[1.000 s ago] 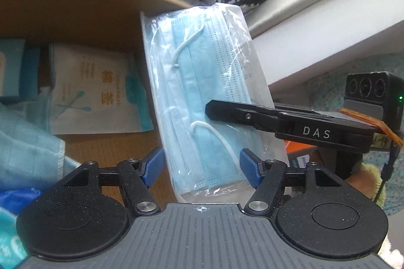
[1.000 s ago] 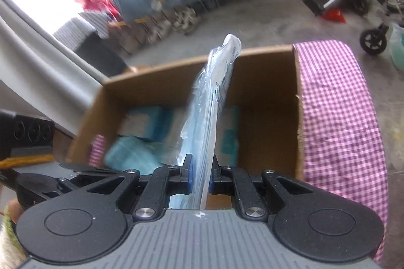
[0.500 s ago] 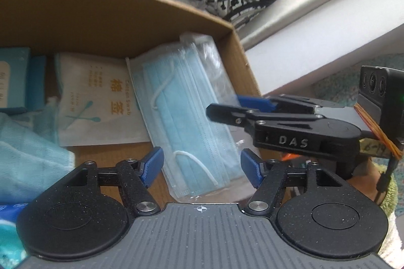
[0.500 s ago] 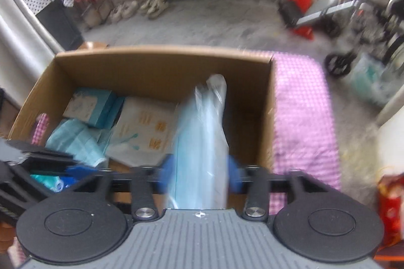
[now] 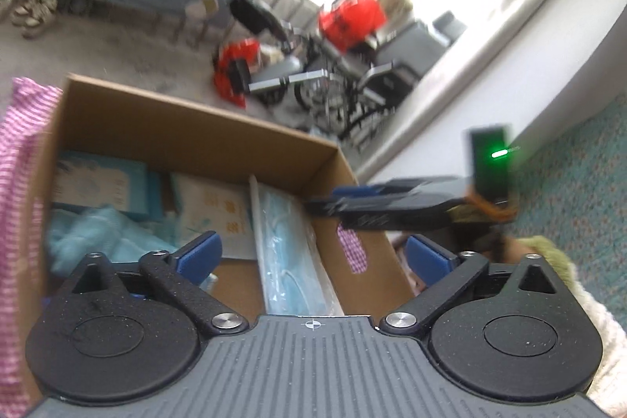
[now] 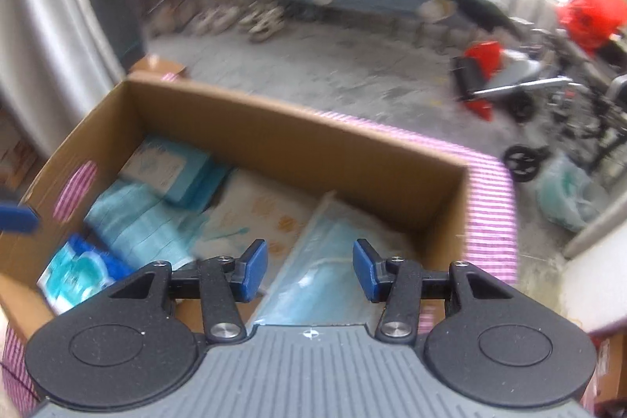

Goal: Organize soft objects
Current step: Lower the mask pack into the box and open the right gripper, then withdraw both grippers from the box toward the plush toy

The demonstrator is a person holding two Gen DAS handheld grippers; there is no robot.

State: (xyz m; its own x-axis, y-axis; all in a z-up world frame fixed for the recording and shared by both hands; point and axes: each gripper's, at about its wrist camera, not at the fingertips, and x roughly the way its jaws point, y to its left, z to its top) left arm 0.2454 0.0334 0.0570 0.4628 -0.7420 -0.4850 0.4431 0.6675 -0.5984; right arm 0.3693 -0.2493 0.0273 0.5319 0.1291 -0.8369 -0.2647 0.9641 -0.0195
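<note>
A clear pack of blue face masks (image 6: 325,261) lies inside the cardboard box (image 6: 298,139) against its right wall; it also shows in the left wrist view (image 5: 290,253). My right gripper (image 6: 309,271) is open and empty above the pack. My left gripper (image 5: 313,257) is open and empty over the box's (image 5: 196,128) near right corner. The right gripper (image 5: 376,206) shows side-on in the left wrist view, beside the box.
The box also holds a white cotton swab pack (image 6: 254,218), a blue boxed pack (image 6: 172,171), a folded light blue cloth (image 6: 141,222) and a blue-white packet (image 6: 74,273). The box sits on pink checked cloth (image 6: 490,206). Wheelchairs (image 6: 548,92) stand on the floor beyond.
My right gripper opened and let go of the mask pack, which dropped flat into the box. Both grippers have drawn back and up from the box.
</note>
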